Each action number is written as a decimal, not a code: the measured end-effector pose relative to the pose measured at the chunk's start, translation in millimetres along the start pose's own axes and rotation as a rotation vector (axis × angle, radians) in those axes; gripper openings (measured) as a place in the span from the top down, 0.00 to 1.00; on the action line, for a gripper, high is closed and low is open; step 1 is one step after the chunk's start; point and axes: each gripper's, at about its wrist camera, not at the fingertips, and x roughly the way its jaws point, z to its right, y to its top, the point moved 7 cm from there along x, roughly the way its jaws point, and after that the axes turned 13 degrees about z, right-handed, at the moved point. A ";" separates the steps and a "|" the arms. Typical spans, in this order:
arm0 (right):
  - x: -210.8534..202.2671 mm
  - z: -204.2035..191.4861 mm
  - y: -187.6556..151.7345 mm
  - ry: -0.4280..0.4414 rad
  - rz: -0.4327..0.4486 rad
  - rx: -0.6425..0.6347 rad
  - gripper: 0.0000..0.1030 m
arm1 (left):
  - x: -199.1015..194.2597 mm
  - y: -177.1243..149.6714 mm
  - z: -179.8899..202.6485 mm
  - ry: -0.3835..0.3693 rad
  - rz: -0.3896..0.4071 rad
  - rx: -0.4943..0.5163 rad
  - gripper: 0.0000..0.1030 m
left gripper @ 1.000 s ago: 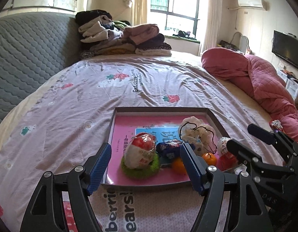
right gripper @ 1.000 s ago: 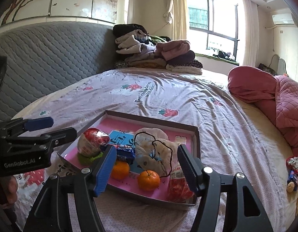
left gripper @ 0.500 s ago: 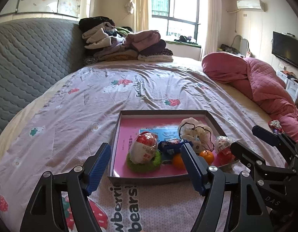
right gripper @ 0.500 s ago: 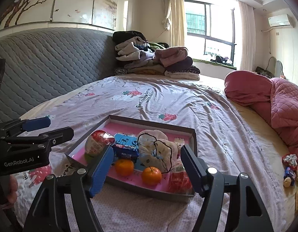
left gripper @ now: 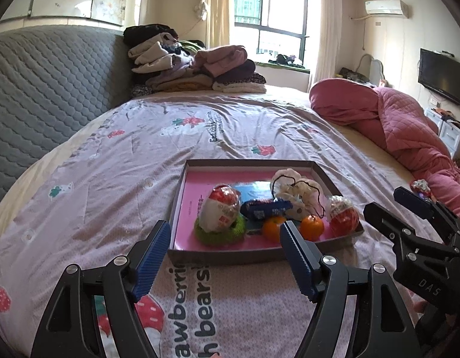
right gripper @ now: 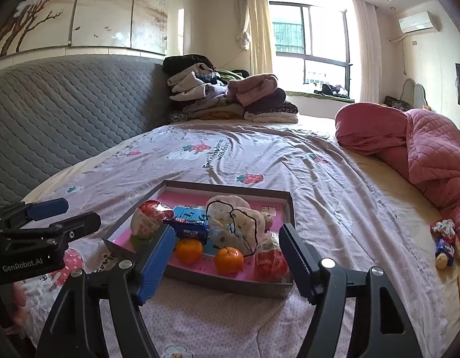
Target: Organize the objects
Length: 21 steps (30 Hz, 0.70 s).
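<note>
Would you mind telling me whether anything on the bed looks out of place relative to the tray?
Yes: a few wrapped snacks lie loose on the bed's right edge beside the pink quilt, apart from the tray that holds the oranges, pouch and other packets. Nothing looks spilled or damaged.

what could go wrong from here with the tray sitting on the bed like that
1. The tray rests on soft bedding, so pressing or lifting one edge could tip it and roll the two oranges out.
2. Items are crowded: reaching for one orange risks snagging the drawstring pouch or the red-and-white wrapped egg beside it.
3. Loose snacks lie near the pink quilt, and could get missed.
</note>
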 end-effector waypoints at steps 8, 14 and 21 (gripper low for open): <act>-13.5 -4.7 -8.3 0.001 0.011 0.006 0.30 | -2.0 -18.0 -0.6 0.006 -0.026 0.006 0.26; -16.3 -7.1 -15.7 -0.004 0.004 0.014 0.30 | -3.6 -24.4 -3.3 0.015 -0.016 -0.003 0.26; -15.5 -13.1 -21.9 -0.002 -0.002 0.011 0.30 | -0.3 -31.4 -13.5 0.035 -0.022 -0.019 0.26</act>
